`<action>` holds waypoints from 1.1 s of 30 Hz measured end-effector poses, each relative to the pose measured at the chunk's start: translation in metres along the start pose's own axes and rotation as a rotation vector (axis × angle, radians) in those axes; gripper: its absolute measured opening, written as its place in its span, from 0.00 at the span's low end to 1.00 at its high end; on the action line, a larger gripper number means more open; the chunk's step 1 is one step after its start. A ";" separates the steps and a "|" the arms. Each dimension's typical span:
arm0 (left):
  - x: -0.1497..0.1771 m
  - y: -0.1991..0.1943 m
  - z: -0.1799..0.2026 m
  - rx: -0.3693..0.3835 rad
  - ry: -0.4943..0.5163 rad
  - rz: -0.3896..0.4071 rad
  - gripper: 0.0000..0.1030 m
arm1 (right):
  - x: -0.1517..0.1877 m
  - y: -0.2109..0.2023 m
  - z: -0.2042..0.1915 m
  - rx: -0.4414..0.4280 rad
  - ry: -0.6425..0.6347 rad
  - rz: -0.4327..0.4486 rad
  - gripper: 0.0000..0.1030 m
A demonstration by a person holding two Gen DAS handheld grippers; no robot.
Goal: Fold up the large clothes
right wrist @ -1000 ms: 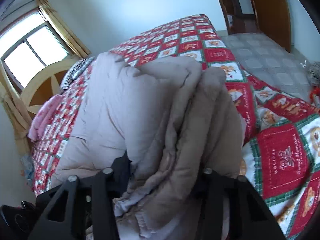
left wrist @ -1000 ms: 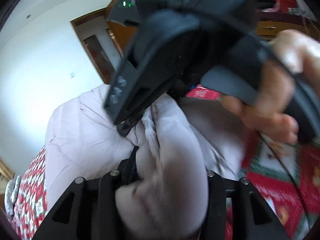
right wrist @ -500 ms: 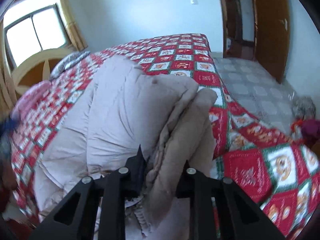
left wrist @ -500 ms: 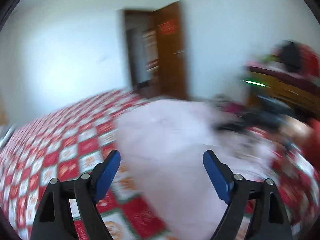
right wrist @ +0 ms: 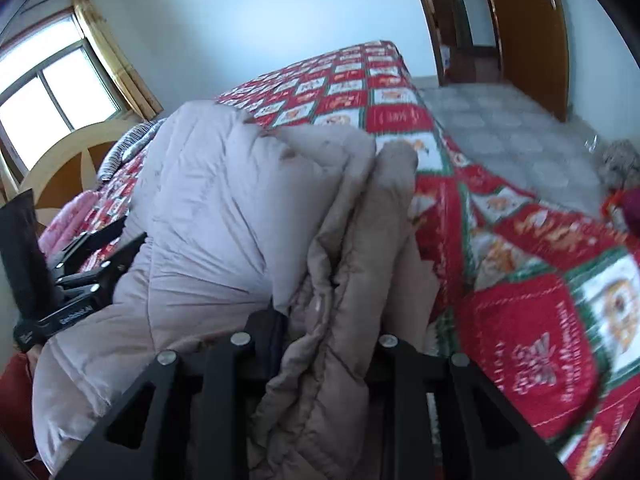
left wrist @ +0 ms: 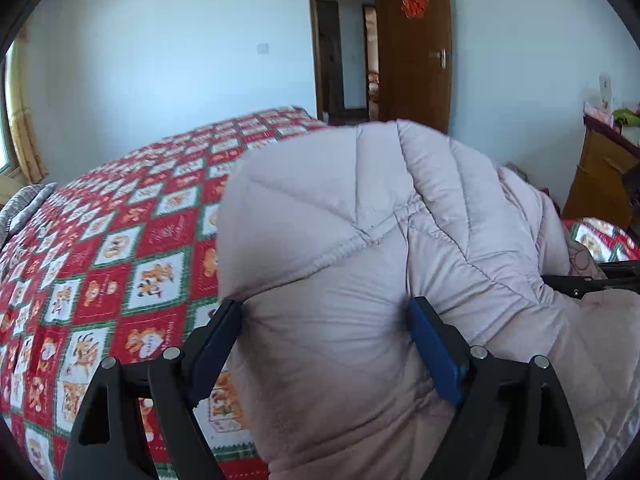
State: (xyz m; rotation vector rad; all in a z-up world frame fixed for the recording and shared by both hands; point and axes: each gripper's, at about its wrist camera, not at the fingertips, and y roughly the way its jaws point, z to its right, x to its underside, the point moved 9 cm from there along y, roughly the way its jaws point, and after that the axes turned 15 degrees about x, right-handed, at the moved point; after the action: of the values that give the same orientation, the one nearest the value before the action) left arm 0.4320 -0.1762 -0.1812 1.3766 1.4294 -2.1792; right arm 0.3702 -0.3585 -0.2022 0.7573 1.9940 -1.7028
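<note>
We see a pale pinkish-beige quilted puffer coat (left wrist: 360, 264), folded into a thick, puffy bundle, lying on the bed's (left wrist: 120, 248) near edge.

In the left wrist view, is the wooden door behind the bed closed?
No, the wooden door stands swung open, and a further room shows through the doorway beside it, beyond the bed.
</note>
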 end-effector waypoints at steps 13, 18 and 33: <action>0.007 -0.021 -0.007 -0.002 -0.014 0.012 0.83 | 0.005 -0.009 -0.001 0.042 0.045 0.003 0.29; 0.026 -0.063 -0.029 0.096 -0.223 0.092 0.84 | 0.005 -0.017 0.002 0.062 0.040 0.061 0.37; 0.052 -0.022 -0.020 0.463 -0.527 -0.012 0.99 | 0.012 -0.019 0.031 0.116 0.138 0.064 0.95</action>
State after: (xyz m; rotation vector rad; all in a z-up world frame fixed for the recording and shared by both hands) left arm 0.4017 -0.1328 -0.2101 0.7831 0.7784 -2.7139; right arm 0.3473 -0.3898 -0.2007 0.9923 1.9503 -1.7848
